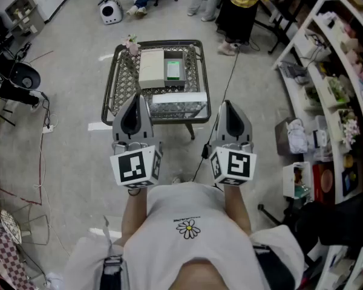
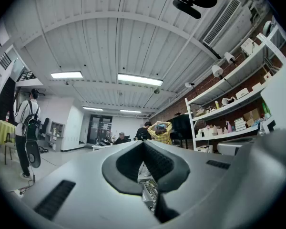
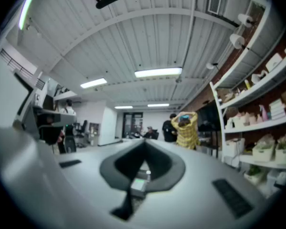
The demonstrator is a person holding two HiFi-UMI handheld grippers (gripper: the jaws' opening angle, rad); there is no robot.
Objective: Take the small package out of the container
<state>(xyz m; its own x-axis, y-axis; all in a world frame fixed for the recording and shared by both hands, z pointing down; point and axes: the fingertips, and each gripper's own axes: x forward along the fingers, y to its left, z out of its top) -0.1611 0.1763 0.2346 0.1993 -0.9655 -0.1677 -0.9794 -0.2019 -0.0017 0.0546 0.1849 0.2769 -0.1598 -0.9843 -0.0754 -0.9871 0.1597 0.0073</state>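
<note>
A wire mesh container (image 1: 117, 84) stands on the floor ahead of me. Inside it lie a white box (image 1: 151, 68) and, to its right, a small green-and-white package (image 1: 173, 70). A flat white piece (image 1: 179, 97) rests along the near rim. My left gripper (image 1: 136, 96) hangs over the container's near left edge, jaws shut and empty. My right gripper (image 1: 228, 104) is just outside the near right corner, also shut with nothing held. In the left gripper view the jaws (image 2: 144, 143) meet at their tips. The right gripper view shows the right gripper (image 3: 144, 145) likewise, with the green package (image 3: 139, 183) visible below.
Stocked shelves (image 1: 345, 89) line the right side. People (image 1: 242, 5) stand beyond the container, near a white round device (image 1: 111, 12). A black chair (image 1: 15, 77) and cables (image 1: 42, 138) lie at the left. A small pink flower (image 1: 132, 43) sits at the container's far left corner.
</note>
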